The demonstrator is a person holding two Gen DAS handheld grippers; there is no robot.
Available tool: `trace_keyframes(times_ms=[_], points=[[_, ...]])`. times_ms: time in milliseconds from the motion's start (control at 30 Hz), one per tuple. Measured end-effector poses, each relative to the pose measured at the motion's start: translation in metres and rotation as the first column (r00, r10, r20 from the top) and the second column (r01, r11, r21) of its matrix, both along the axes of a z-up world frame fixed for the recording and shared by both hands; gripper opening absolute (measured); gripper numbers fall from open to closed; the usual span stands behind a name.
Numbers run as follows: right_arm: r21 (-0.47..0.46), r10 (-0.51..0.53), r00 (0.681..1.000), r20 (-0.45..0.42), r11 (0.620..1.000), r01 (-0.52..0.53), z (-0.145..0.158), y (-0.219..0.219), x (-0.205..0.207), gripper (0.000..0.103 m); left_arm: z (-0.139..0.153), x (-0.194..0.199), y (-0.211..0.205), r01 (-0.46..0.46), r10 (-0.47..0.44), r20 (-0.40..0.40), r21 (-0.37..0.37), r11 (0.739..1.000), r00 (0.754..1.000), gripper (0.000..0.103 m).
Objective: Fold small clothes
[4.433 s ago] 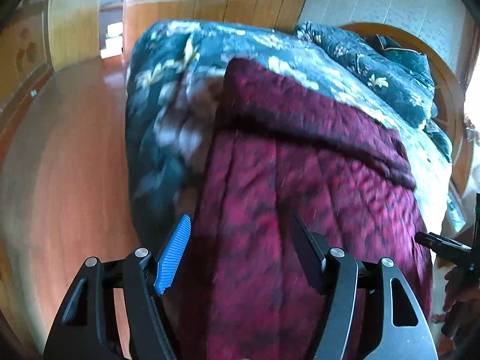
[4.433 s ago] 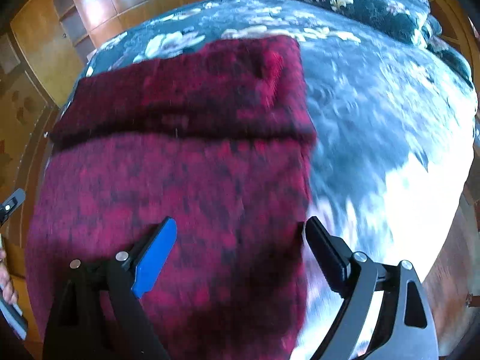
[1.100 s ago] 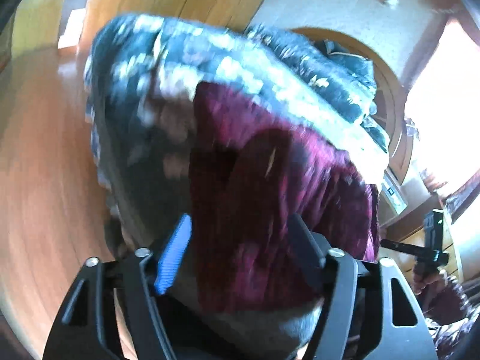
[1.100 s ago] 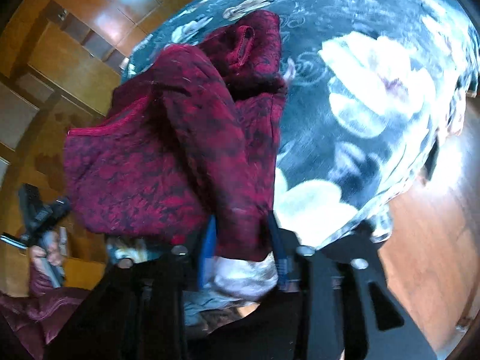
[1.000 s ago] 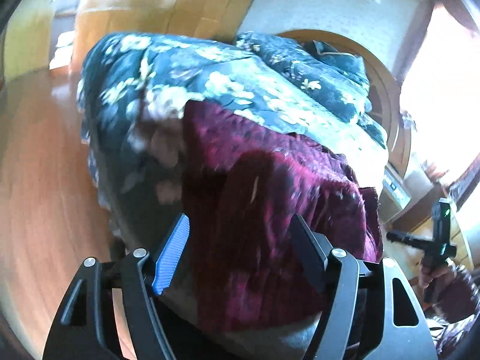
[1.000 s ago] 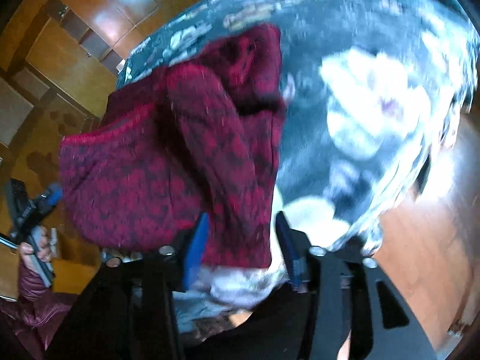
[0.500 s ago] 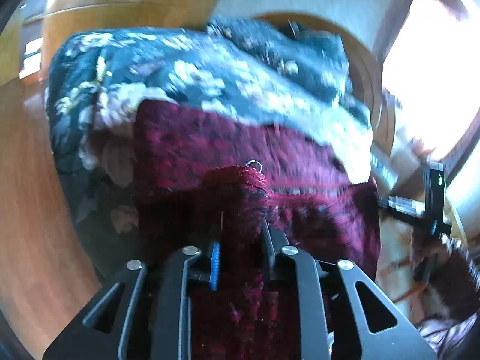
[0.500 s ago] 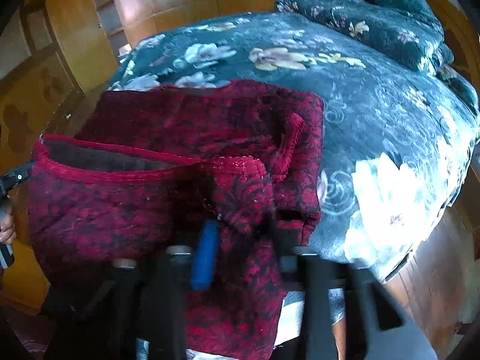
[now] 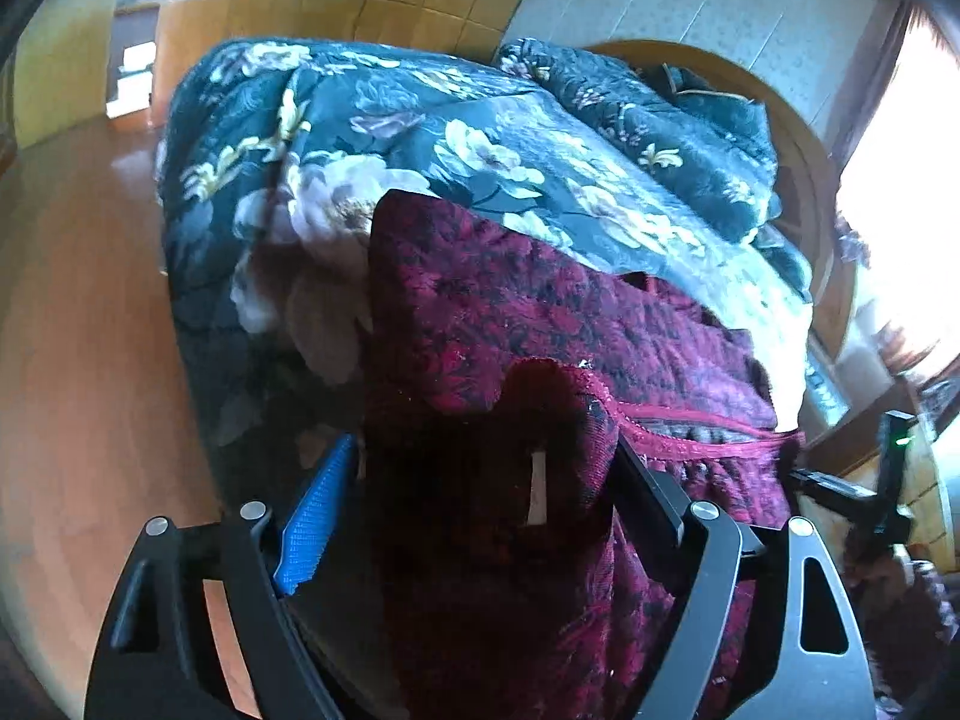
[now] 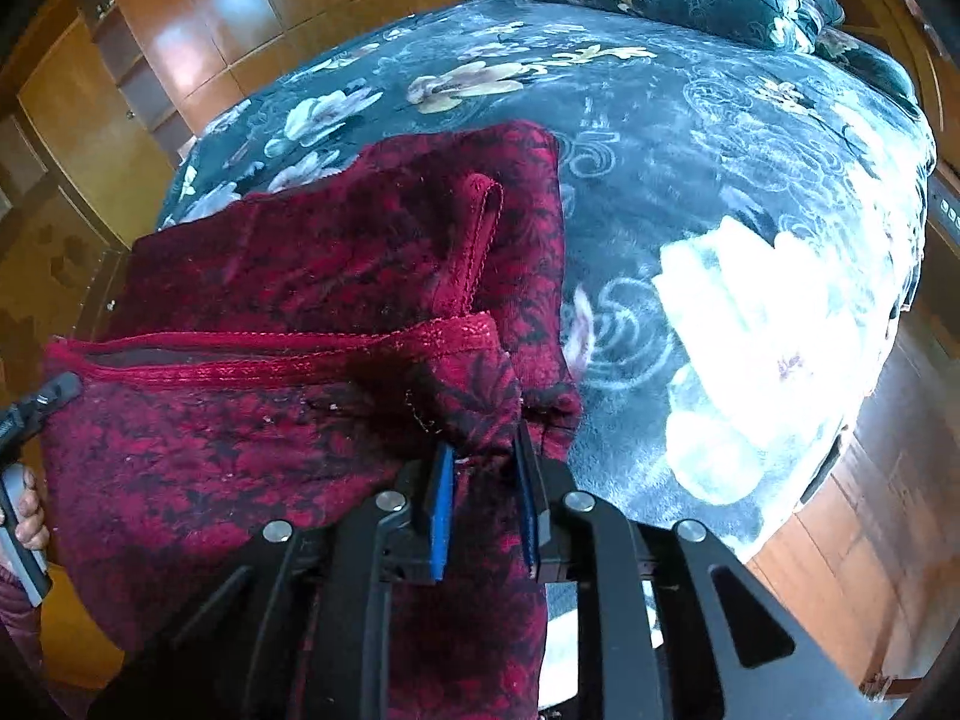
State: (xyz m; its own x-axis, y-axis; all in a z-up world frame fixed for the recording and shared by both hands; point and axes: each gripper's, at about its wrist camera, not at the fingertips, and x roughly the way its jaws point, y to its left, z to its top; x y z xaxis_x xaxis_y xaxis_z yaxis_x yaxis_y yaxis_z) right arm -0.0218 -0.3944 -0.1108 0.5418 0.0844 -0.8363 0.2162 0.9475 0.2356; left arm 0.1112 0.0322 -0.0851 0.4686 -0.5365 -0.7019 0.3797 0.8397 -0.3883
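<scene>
A dark red patterned garment [image 9: 540, 312] lies on the near end of a bed, part folded, its hemmed edge lifted. In the right wrist view the garment [image 10: 312, 276] hangs from my right gripper [image 10: 480, 498], which is shut on the hem corner. My left gripper [image 9: 480, 480] is open, its jaws wide apart, with a bunched corner of the garment [image 9: 540, 420] lying between them. The blue pad [image 9: 315, 516] shows at the left.
The bed carries a dark teal floral quilt [image 9: 432, 138] [image 10: 720, 150] with a folded quilt [image 9: 678, 138] at the head. Wooden floor [image 9: 78, 330] lies left of the bed and wooden cabinets [image 10: 90, 102] stand behind. The other gripper [image 9: 864, 486] shows at the right edge.
My left gripper was shut on the garment's corner half a second ago and has opened. My right gripper stays shut on the hem and has lifted it forward over the garment.
</scene>
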Motion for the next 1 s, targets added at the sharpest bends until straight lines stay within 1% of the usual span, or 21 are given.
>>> trace_keyframes(times_ms=[67, 133, 200, 233, 267, 300, 333, 433, 500, 600, 700, 733, 833, 900, 1000], points=[[-0.002, 0.003, 1.000, -0.003, 1.000, -0.003, -0.004, -0.001, 0.000, 0.022, 0.000, 0.002, 0.001, 0.036, -0.036, -0.008, -0.036, 0.999, 0.999, 0.081], [0.006, -0.007, 1.000, -0.011, 1.000, 0.008, -0.010, -0.002, -0.001, 0.028, -0.002, 0.006, -0.004, 0.093, -0.096, -0.028, -0.090, 0.992, 0.995, 0.081], [0.005, -0.018, 1.000, -0.014, 1.000, 0.018, -0.016, -0.004, 0.000, 0.034, -0.004, 0.010, -0.014, 0.119, -0.123, -0.038, -0.107, 0.987, 0.992, 0.079], [0.014, -0.021, 1.000, -0.013, 1.000, 0.021, -0.018, -0.005, 0.001, 0.034, -0.007, 0.011, -0.019, 0.133, -0.139, -0.047, -0.112, 0.985, 0.989, 0.060], [0.019, -0.024, 1.000, -0.012, 1.000, 0.024, -0.019, -0.006, 0.001, 0.035, -0.008, 0.012, -0.025, 0.148, -0.155, -0.057, -0.116, 0.982, 0.986, 0.046], [0.019, -0.024, 1.000, -0.011, 1.000, 0.025, -0.019, -0.006, 0.001, 0.035, -0.009, 0.012, -0.030, 0.154, -0.161, -0.064, -0.097, 0.983, 0.985, 0.029], [0.012, -0.022, 1.000, -0.008, 1.000, 0.022, -0.019, -0.005, 0.001, 0.035, -0.008, 0.010, -0.032, 0.150, -0.154, -0.051, -0.083, 0.985, 0.987, 0.020], [-0.021, -0.007, 1.000, 0.002, 1.000, 0.007, -0.015, -0.001, -0.002, 0.034, 0.001, -0.002, -0.024, 0.126, -0.129, -0.020, -0.099, 0.987, 0.991, 0.017], [-0.045, 0.015, 1.000, 0.007, 0.999, -0.014, -0.010, 0.006, -0.005, 0.024, 0.011, -0.018, -0.013, 0.106, -0.106, 0.008, -0.121, 0.987, 0.994, 0.017], [-0.121, 0.060, 0.998, 0.024, 0.991, -0.057, 0.007, 0.021, -0.014, 0.020, 0.023, -0.042, -0.007, 0.092, -0.086, 0.054, -0.116, 0.989, 0.995, 0.017], [-0.139, 0.092, 0.994, 0.053, 0.987, -0.084, 0.023, 0.030, -0.026, 0.017, 0.030, -0.053, -0.004, 0.057, -0.049, 0.075, -0.108, 0.993, 0.996, 0.017], [-0.140, 0.099, 0.993, 0.070, 0.986, -0.088, 0.031, 0.032, -0.030, 0.017, 0.032, -0.051, -0.003, 0.046, -0.038, 0.076, -0.107, 0.993, 0.996, 0.017], [-0.104, 0.093, 0.987, 0.130, 0.991, -0.080, 0.056, 0.031, -0.036, 0.017, 0.044, -0.035, -0.007, 0.022, -0.013, 0.093, -0.093, 0.995, 0.996, 0.017], [-0.089, 0.083, 0.983, 0.161, 0.994, -0.070, 0.068, 0.028, -0.031, 0.016, 0.053, -0.025, -0.014, 0.016, -0.007, 0.120, -0.072, 0.997, 0.993, 0.017], [-0.048, 0.053, 0.979, 0.198, 0.998, -0.044, 0.084, 0.022, -0.014, 0.016, 0.067, -0.003, -0.025, 0.009, -0.003, 0.162, -0.039, 0.999, 0.987, 0.017]])
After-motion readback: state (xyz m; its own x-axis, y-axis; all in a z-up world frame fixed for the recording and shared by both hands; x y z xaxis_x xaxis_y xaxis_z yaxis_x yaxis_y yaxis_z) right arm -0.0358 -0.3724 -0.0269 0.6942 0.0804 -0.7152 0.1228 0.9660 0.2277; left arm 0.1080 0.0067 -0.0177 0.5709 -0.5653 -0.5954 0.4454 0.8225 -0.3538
